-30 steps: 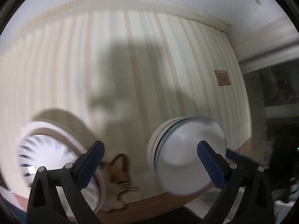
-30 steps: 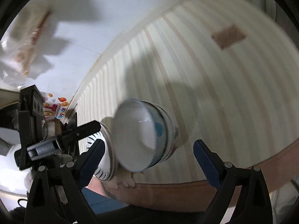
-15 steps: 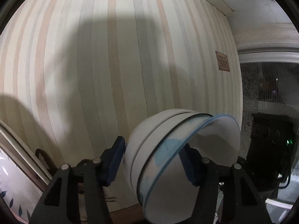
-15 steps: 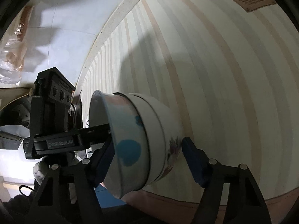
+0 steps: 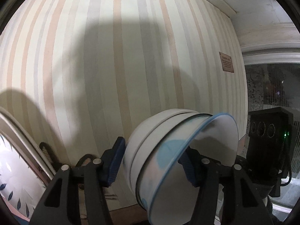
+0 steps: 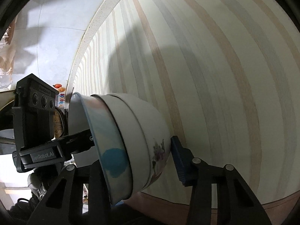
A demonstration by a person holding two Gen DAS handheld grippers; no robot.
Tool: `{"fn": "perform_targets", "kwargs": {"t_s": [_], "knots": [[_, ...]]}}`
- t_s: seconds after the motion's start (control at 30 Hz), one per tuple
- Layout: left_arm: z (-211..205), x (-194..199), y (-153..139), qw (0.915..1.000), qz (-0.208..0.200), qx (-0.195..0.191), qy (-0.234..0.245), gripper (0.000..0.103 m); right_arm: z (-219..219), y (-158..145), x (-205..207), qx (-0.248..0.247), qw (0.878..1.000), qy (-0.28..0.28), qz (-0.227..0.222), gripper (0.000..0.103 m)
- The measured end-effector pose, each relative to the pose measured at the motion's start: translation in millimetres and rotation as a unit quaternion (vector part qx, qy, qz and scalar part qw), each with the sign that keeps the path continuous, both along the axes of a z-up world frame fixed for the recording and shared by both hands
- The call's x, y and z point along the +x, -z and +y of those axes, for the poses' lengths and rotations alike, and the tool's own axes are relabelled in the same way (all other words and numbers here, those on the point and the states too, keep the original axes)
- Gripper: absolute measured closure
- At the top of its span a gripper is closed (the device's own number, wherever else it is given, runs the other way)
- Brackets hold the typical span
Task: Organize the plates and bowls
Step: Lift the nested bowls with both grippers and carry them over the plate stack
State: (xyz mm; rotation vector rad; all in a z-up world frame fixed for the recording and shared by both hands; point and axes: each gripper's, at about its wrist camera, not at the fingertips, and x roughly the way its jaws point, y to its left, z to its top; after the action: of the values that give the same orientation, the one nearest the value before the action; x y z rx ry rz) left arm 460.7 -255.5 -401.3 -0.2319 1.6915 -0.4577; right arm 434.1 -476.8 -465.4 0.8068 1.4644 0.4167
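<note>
Big striped tabletop [image 5: 116, 71] filling both views, pretty bare from here. Nested stack of bowls [image 5: 174, 161] tipped on its side and lifted off the surface, blue-rimmed one innermost, so stacking looks done, roughly halfway by my guess. Putting the stack down somewhere proper not yet done. Patterned plate [image 5: 13, 193] poking in at the left edge, probably next. Left gripper [image 5: 151, 165] jaws narrowed and pressed around the stack: one pad against the outer base, the other tucked inside the mouth. Right gripper [image 6: 138, 161] straddling it too, though far pad looks just shy of the floral bowl wall; can't tell about real contact.
</note>
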Motion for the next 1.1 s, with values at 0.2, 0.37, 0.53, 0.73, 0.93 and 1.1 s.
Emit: {"fn": "perform_targets", "kwargs": {"t_s": [0.2, 0.37, 0.53, 0.73, 0.93, 1.1], "knots": [[6.8, -5.2, -9.7, 0.9999, -0.002, 0.013, -0.005, 0.049, 7.0, 1.0, 0.0, 0.011, 1.0, -0.005, 0.009, 0.055], [16.2, -9.0, -25.8, 0.9997, -0.014, 0.017, -0.007, 0.049, 22.1, -6.5, 5.1, 0.021, 1.0, -0.013, 0.008, 0.055], [35.0, -12.6, -43.6, 0.9993, -0.027, 0.017, -0.018, 0.048, 43.1, -20.5, 12.7, 0.028, 0.999, -0.025, -0.001, 0.055], [66.5, -17.6, -60.7, 0.9986, -0.043, 0.016, -0.027, 0.048, 76.8, -40.4, 16.2, 0.029, 0.999, -0.042, -0.016, 0.055], [106.5, -24.9, -71.8, 0.998, -0.048, 0.019, -0.035, 0.048, 113.5, -60.6, 9.0, 0.025, 0.998, -0.052, -0.028, 0.055], [140.4, -29.6, -72.0, 0.9971, -0.049, 0.024, -0.052, 0.048, 154.0, -65.7, 1.4, 0.029, 0.997, -0.068, -0.03, 0.055]]}}
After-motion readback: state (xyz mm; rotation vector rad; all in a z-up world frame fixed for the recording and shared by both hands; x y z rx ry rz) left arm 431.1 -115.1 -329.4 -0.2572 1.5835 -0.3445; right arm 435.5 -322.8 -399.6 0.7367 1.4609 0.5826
